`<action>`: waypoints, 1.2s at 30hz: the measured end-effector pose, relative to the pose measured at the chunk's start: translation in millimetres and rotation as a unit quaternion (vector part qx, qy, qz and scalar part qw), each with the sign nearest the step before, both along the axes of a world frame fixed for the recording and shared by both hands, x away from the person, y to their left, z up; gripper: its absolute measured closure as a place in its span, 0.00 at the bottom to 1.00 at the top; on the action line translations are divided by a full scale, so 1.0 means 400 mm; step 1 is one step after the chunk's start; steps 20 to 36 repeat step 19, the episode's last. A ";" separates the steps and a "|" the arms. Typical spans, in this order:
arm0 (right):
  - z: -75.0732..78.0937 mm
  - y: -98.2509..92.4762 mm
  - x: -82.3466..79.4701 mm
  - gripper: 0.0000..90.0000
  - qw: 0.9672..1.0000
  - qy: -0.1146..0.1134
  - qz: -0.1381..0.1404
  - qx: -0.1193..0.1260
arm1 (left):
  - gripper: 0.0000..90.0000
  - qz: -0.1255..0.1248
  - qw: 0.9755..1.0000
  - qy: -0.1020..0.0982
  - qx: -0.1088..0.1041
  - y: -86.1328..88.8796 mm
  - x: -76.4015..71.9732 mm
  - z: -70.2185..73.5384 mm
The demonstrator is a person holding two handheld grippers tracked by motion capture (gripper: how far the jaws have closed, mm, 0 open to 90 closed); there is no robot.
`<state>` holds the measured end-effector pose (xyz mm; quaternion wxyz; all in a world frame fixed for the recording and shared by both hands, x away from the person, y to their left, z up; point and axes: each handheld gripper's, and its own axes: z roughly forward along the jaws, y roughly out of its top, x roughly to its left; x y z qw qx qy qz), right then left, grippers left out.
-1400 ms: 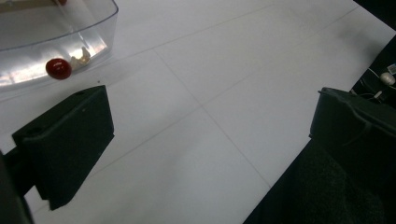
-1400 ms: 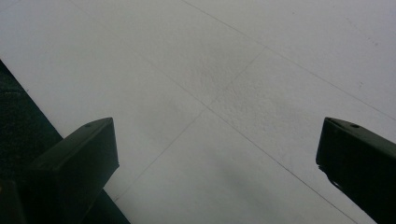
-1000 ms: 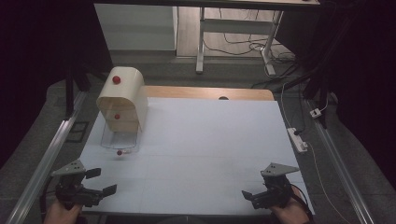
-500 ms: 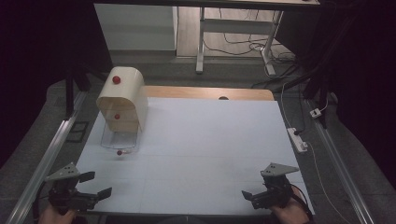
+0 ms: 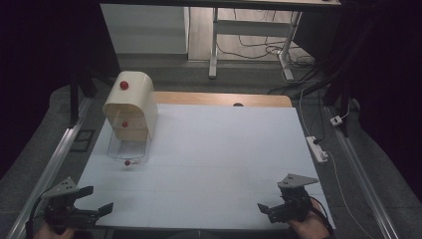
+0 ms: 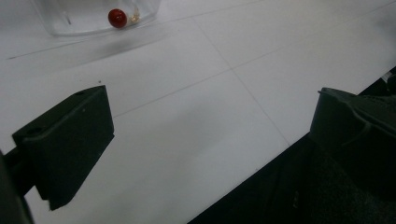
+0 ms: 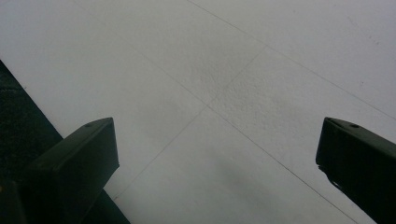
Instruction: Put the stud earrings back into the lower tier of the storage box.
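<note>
Since the earlier frames the left tongs point(image 5: 94, 209) have drawn back toward the near left corner of the surface point(image 5: 224, 164); the right tongs point(image 5: 268, 210) have not moved. Both tongs stand wide open and hold nothing. The clear drawer with the red knob point(image 5: 127, 163) lies pulled out from the cream box point(image 5: 130, 107), ahead of the left tongs and a little to their right. The left hand is clearly nearer to it.

The left tongs point(image 5: 97, 206) sit low at the near left corner, held in a hand point(image 5: 50, 230) from below, jaws spread wide and holding nothing. The right tongs point(image 5: 266, 209) sit at the near right, gripped by the other hand point(image 5: 306, 226), jaws likewise wide apart and bare.
</note>
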<state>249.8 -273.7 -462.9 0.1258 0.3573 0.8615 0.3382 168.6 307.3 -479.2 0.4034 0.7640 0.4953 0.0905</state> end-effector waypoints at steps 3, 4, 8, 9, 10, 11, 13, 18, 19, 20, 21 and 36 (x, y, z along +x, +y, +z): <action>0.000 0.000 0.000 0.00 1.000 0.000 0.000 -0.001 | 0.00 0.001 1.000 0.001 0.005 0.001 -0.004 0.000; 0.000 0.000 0.000 0.00 1.000 0.000 0.000 -0.001 | 0.00 0.002 1.000 0.002 0.008 0.001 -0.006 0.000; 0.000 0.000 0.000 0.00 1.000 0.000 0.000 -0.003 | 0.00 0.002 1.000 0.006 0.019 0.000 -0.014 0.000; 0.000 0.001 0.000 0.00 1.000 0.000 0.000 -0.004 | 0.00 0.003 1.000 0.009 0.021 -0.001 -0.016 0.000; 0.000 0.001 0.000 0.00 1.000 -0.001 0.000 -0.004 | 0.00 0.003 1.000 0.009 0.024 -0.001 -0.017 0.000; 0.000 0.001 0.000 0.00 1.000 -0.002 0.000 -0.005 | 0.00 0.003 1.000 0.013 0.028 -0.002 -0.020 0.000; 0.000 0.001 0.000 0.00 1.000 -0.002 0.000 -0.006 | 0.00 0.001 0.999 0.019 0.037 -0.005 -0.024 -0.001; -0.001 0.002 0.001 0.00 1.000 0.000 -0.001 -0.008 | 0.00 0.000 0.999 0.026 0.040 -0.005 -0.022 -0.002; -0.002 0.002 0.001 0.00 1.000 0.000 -0.002 -0.010 | 0.00 0.001 0.999 0.028 0.036 -0.004 -0.020 -0.002; -0.002 0.002 0.001 0.00 1.000 0.000 -0.002 -0.010 | 0.00 0.001 0.999 0.028 0.036 -0.004 -0.020 -0.002; -0.002 0.002 0.001 0.00 1.000 0.000 -0.002 -0.010 | 0.00 0.001 0.999 0.028 0.036 -0.004 -0.020 -0.002; -0.002 0.002 0.001 0.00 1.000 0.000 -0.002 -0.010 | 0.00 0.001 0.999 0.028 0.036 -0.004 -0.020 -0.002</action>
